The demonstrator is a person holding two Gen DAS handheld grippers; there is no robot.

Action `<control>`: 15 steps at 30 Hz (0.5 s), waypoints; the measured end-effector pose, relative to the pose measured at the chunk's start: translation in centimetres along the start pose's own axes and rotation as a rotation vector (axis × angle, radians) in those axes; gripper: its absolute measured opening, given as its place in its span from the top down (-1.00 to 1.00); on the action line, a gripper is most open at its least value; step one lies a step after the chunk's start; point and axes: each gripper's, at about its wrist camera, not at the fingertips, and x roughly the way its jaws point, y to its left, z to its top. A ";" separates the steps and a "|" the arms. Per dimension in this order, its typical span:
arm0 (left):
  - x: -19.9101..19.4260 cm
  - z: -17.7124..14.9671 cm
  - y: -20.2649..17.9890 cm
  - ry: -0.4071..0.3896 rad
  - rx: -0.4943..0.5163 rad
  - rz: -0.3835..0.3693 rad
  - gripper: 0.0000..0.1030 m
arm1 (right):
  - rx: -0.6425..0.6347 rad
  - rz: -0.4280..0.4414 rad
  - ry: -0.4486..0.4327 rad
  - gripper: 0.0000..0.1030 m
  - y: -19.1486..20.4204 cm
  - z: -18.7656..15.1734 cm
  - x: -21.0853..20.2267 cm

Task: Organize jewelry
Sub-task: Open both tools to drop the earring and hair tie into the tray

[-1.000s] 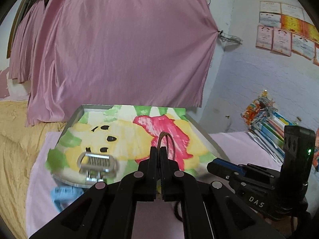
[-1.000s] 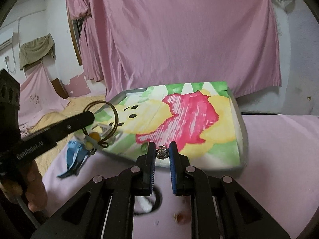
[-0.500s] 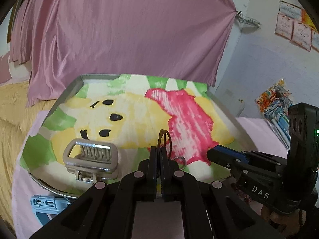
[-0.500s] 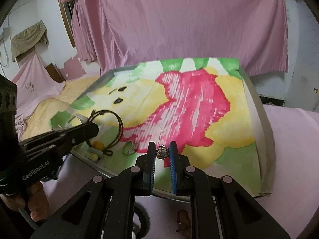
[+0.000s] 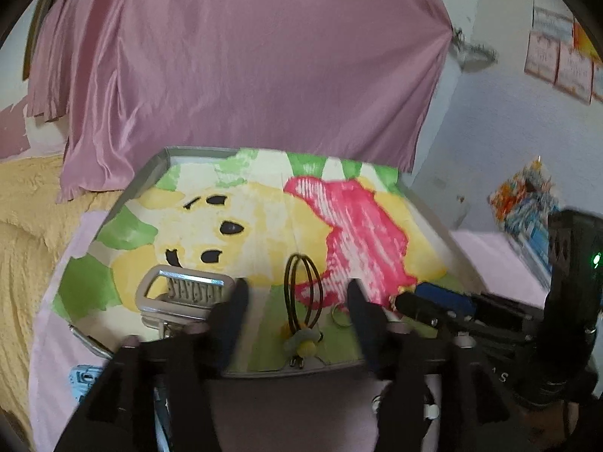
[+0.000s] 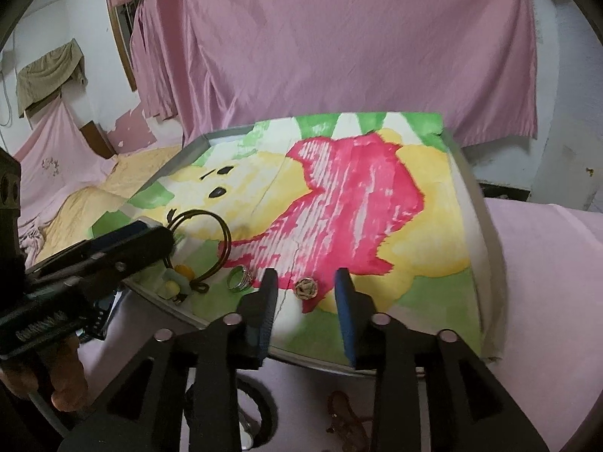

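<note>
A metal tray [image 5: 150,173] lined with a bear-print cloth lies on the pink bed. My left gripper [image 5: 296,293] is open above its near edge, and a dark hair band with a yellow charm [image 5: 303,301] lies on the tray between the fingers. My right gripper [image 6: 306,293] is open, and a small round woven ring [image 6: 306,288] lies on the cloth between its fingers. A silver ring [image 6: 239,278] lies left of it, also in the left wrist view [image 5: 341,316]. A silver hair claw [image 5: 181,295] sits at the tray's left. The hair band [image 6: 203,248] also shows in the right wrist view.
Pink curtains [image 5: 241,60] hang behind the tray. A blue clip [image 5: 84,378] lies on the pink sheet left of the tray. A brown item [image 6: 346,414] and a black ring [image 6: 260,410] lie on the sheet before the tray. Books [image 5: 527,203] are stacked at the right.
Both grippers opened. The left let go of the hair band onto the tray; the right let go of the small woven ring onto the cloth.
</note>
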 end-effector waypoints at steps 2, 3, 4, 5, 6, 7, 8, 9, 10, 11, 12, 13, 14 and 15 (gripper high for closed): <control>-0.8 0.1 0.2 -0.030 -0.012 -0.006 -0.09 | 0.001 -0.007 -0.036 0.41 -0.2 -0.2 -1.0; -1.1 0.1 0.2 -0.043 -0.010 0.000 -0.09 | 0.002 -0.009 -0.055 0.36 -0.3 -0.2 -1.5; -1.4 0.1 0.2 -0.056 -0.007 0.006 -0.10 | 0.004 -0.017 -0.083 0.21 -0.3 -0.4 -2.3; -1.9 0.1 0.1 -0.071 -0.002 0.010 -0.23 | 0.006 -0.026 -0.116 0.07 -0.4 -0.5 -3.2; -2.4 -0.1 0.0 -0.089 0.002 0.014 -0.35 | 0.008 -0.030 -0.143 0.03 -0.5 -0.6 -3.9; -3.0 -0.3 0.0 -0.111 0.000 0.020 -0.58 | 0.009 -0.034 -0.175 -0.03 -0.5 -0.8 -4.8; -3.6 -0.4 0.1 -0.136 -0.004 0.025 -0.64 | 0.010 -0.040 -0.204 -0.09 -0.5 -1.0 -5.6; -4.2 -0.6 0.0 -0.162 -0.005 0.027 -0.67 | 0.010 -0.046 -0.224 -0.14 -0.5 -1.2 -6.3; -4.6 -0.6 0.0 -0.173 -0.004 0.027 -0.70 | 0.010 -0.056 -0.253 -0.28 -0.5 -1.5 -7.2; -5.2 -0.8 0.0 -0.189 -0.002 0.029 -0.78 | 0.011 -0.062 -0.271 -0.45 -0.5 -1.7 -7.9; -5.6 -0.9 0.0 -0.202 -0.004 0.032 -0.82 | 0.013 -0.073 -0.296 -0.55 -0.5 -1.9 -8.7; -6.1 -1.1 0.0 -0.216 -0.008 0.037 -0.88 | 0.013 -0.091 -0.326 -0.71 -0.4 -2.3 -9.6; -6.6 -1.3 -0.1 -0.235 -0.011 0.042 -0.93 | 0.011 -0.104 -0.351 -0.80 -0.3 -2.6 -10.3; -7.3 -1.6 -0.2 -0.258 -0.011 0.044 -0.96 | 0.007 -0.123 -0.386 -0.81 -0.1 -3.1 -11.3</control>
